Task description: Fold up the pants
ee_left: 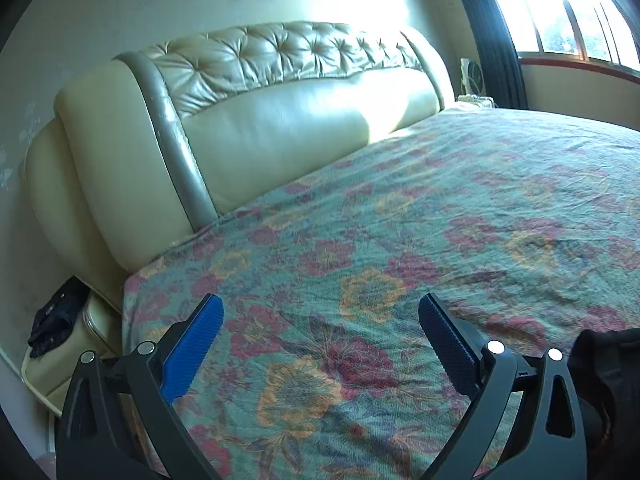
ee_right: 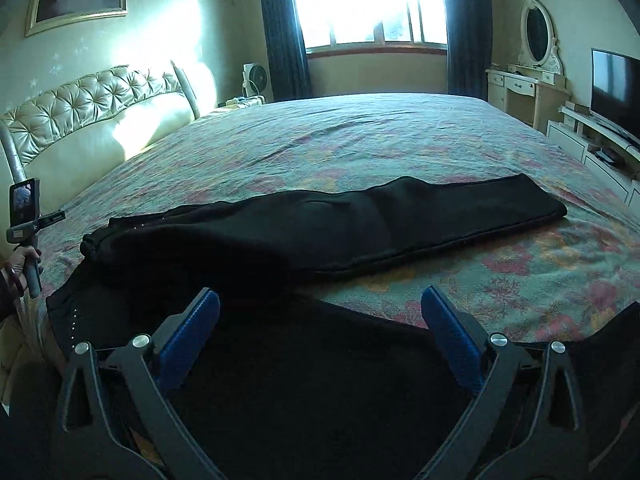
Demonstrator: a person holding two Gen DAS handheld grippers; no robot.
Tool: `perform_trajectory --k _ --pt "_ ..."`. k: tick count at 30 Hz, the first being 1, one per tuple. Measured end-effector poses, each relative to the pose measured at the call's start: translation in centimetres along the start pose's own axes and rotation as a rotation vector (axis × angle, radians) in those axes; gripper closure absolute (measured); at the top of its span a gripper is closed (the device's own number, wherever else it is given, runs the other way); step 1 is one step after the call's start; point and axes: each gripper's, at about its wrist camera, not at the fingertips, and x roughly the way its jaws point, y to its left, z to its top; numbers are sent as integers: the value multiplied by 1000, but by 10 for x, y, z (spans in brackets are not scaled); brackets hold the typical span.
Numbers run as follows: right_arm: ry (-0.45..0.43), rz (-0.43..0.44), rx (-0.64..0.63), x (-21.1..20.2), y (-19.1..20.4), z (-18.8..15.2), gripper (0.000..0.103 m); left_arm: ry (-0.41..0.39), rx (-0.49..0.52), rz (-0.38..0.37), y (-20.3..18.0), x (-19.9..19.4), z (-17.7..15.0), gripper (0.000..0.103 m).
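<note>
**Holding both tongs spread above the bed**

We hold the left tongs [ee_left: 320,344] and right tongs [ee_right: 320,340] spread wide, pinching nothing. Beneath the right ones lie the black pants [ee_right: 320,228], one leg stretched flat across the floral bed [ee_right: 400,136], the other running under us. We judge the cloth soft, limp and fairly thick; the waistband or cuff hems look best to pinch.
</note>
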Motion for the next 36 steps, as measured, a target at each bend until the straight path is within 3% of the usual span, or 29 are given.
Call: perform_trajectory --k 4,8,10,16,21,26,36 --pt "23 57 158 -11 -14 -17 2 9 12 -106 3 -88 -6 6" --pt "102 110 316 -13 -26 -35 2 68 -20 -351 -10 -172 -34 6" --pt "118 131 367 -16 -26 -43 2 110 5 -433 -29 -201 -50 6" --pt "132 137 269 -30 4 -54 2 156 171 -563 -81 -270 -92 6" --pt "132 152 168 -39 31 -57 2 169 184 -633 -91 -288 -104 6" --pt "150 162 140 -44 47 -65 2 302 118 -714 -89 -282 -116 6" --pt "144 115 95 -50 54 -68 2 367 115 -731 -92 -291 -135 6"
